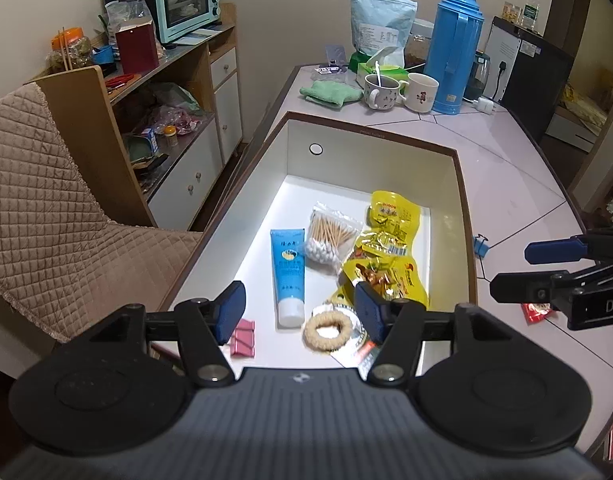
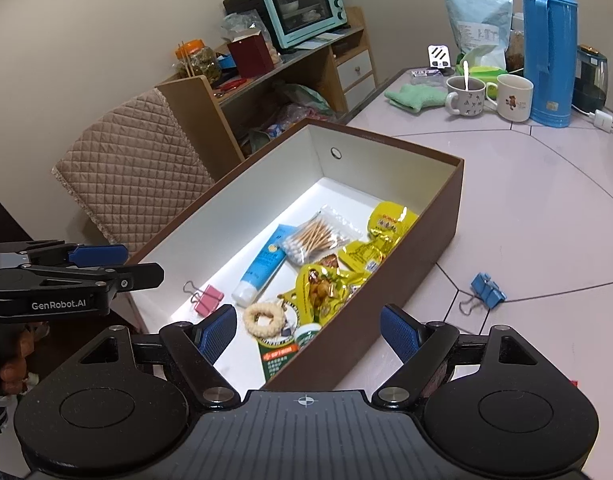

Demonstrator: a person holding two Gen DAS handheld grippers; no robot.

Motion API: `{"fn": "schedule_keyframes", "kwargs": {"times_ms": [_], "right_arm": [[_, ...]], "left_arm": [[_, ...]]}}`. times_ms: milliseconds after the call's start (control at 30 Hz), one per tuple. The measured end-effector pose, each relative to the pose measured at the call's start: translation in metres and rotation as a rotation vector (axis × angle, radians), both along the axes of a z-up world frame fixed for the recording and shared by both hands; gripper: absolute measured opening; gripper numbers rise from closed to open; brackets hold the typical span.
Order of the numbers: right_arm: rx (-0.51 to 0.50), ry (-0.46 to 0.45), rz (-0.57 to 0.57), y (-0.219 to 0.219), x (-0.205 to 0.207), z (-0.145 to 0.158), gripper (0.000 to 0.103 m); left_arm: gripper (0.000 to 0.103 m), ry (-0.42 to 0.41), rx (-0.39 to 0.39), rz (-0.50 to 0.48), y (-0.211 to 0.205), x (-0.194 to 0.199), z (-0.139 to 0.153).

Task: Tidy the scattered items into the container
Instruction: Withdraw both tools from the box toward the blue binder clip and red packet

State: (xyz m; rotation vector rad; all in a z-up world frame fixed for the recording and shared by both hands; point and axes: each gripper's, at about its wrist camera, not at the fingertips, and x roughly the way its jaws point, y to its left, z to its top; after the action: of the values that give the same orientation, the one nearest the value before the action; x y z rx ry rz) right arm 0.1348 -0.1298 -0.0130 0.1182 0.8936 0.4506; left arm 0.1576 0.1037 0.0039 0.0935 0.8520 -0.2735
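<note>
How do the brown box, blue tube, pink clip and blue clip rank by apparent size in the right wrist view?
Largest to smallest:
1. brown box
2. blue tube
3. pink clip and blue clip: they look alike, so no ranking.

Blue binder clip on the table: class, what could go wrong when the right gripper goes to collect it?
The blue binder clip lies flat, wire handle splayed, so open fingers may skid it across the smooth table. It sits near the box wall, which the right gripper might bump. A red packet could be overlooked.

The right gripper (image 2: 308,332) (fingers spread, empty) hangs over the brown box (image 2: 438,236); a blue binder clip (image 2: 488,290) lies outside.
</note>
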Motion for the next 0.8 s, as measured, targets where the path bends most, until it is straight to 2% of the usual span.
{"fn": "schedule_keyframes", "kwargs": {"times_ms": [200, 800], "right_arm": [[0.006, 0.004, 0.019, -0.002, -0.014, -0.001, 0.082], [0.032, 0.003, 0.065, -0.040, -0.049, -0.003, 0.082]], "left_arm": [[0.064, -0.008, 0.012, 0.016, -0.002, -0.019, 0.003], [0.066, 0.002, 0.042, 0.073, -0.031, -0.070, 0.004]]}}
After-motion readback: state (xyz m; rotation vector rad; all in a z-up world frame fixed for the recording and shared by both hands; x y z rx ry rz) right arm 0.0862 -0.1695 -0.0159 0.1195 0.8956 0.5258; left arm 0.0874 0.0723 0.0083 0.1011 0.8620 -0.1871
